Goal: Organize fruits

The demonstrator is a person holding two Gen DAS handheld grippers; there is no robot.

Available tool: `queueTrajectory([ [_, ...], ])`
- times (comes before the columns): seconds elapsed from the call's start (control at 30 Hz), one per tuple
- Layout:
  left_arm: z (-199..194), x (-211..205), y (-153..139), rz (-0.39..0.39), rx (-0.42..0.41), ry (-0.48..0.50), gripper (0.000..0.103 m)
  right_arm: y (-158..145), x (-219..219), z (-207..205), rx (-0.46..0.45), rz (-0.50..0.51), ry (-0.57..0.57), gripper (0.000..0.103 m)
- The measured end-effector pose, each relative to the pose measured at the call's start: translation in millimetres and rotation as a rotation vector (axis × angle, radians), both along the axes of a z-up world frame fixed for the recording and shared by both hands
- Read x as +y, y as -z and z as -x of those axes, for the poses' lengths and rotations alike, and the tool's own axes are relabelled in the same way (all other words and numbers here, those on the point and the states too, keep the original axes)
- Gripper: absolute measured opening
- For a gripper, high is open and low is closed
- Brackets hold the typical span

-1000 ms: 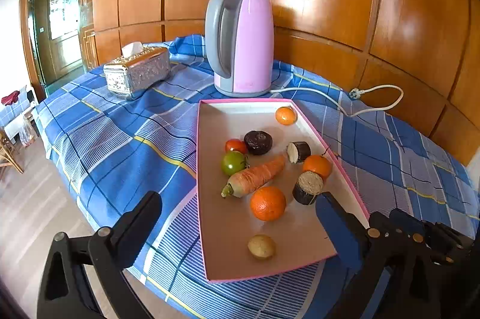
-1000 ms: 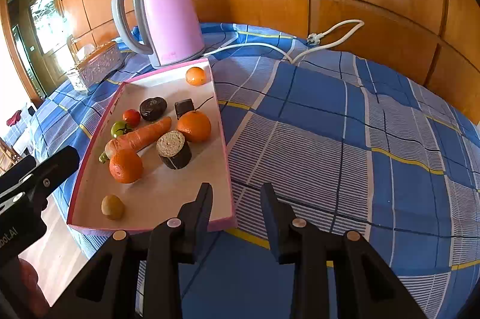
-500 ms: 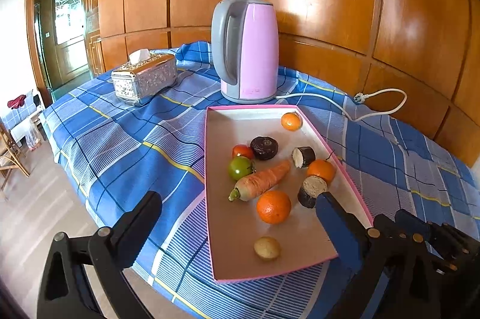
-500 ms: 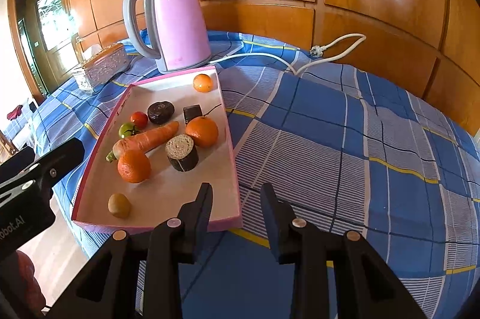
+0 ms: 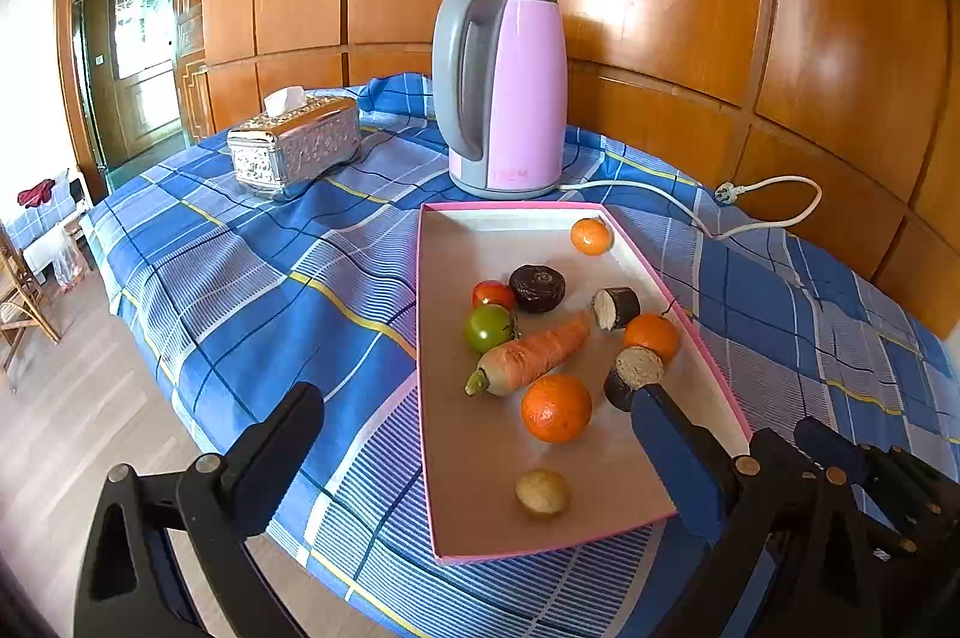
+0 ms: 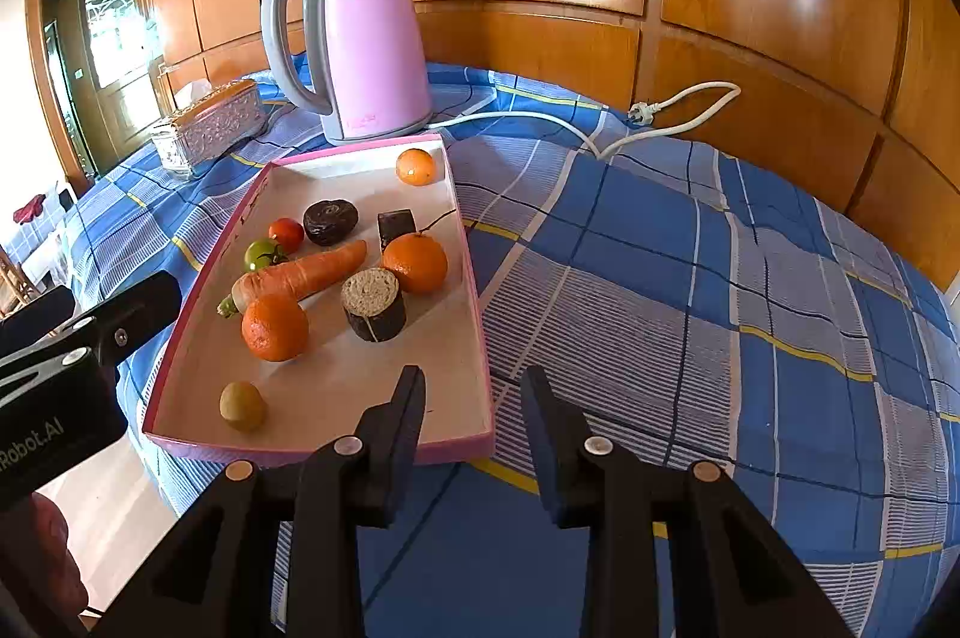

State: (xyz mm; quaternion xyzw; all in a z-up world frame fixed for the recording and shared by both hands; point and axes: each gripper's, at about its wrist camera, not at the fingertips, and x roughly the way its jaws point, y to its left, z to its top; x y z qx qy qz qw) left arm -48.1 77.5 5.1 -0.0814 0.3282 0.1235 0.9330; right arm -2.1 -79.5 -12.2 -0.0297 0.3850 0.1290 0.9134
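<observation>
Pink-rimmed shallow cardboard tray (image 5: 708, 350) holds all produce, mixed: three oranges (image 5: 555, 408), carrot (image 5: 531, 354), tomatoes. My left hand-held gripper (image 5: 474, 449) and right hand-held gripper (image 6: 473, 404) hang spread, grasping nothing; this fits either fruits gathered or sorting pending.

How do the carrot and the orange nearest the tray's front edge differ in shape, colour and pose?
The carrot is long and tapered; the front orange is round. The carrot lies on its side with a green stub at its thick end; the front orange shows no stalk. The carrot is paler, the front orange brighter. Both rest in the pink-rimmed tray.

Near dark cylinder (image 5: 624, 380) partly behind the left gripper's (image 5: 474, 434) finger — tablecloth (image 6: 690, 290) cut off at frame edges.
</observation>
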Motion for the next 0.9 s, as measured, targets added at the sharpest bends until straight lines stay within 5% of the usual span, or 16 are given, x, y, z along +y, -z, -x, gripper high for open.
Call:
queueTrajectory([
  [0.9, -0.2, 2.0, 1.4, 0.006, 0.004, -0.006, 0.103, -2.5, 6.2, 2.1, -0.021, 0.016, -0.029, 0.033],
])
